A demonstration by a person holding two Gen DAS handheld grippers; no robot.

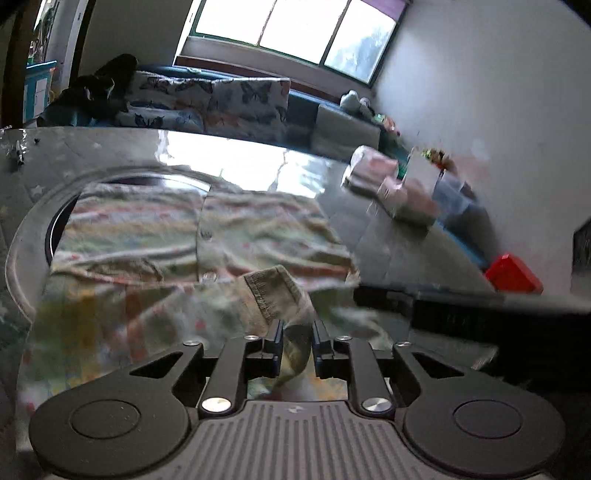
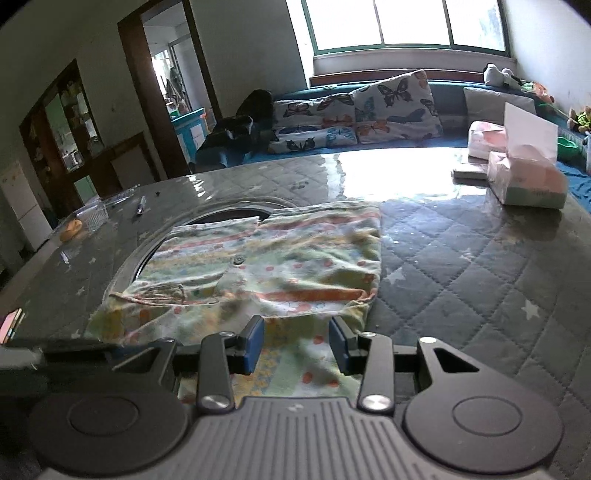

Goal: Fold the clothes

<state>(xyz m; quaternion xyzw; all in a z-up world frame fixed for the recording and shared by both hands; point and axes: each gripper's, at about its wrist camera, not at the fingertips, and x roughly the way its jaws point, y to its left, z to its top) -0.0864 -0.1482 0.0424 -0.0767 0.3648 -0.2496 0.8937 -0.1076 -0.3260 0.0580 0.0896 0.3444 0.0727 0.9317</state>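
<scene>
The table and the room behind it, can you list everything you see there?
shirt: one, pale green with coloured stripes and dots, flat on the table's near middle
table: one, grey quilted cover with stars under shiny plastic
tissue packs: two or so, pink, far right of table
pen: one, dark, far left of table
clear tray: one, far left edge, something orange beside it
butterfly pillows: about three, white, on blue sofa
dark clothes: one pile, left end of sofa
window: one, bright, back wall
red thing: one, right of table; blurred
left gripper: one, black, shirt cuff between its pads
right gripper: one, blue pads, open over shirt's near edge
</scene>
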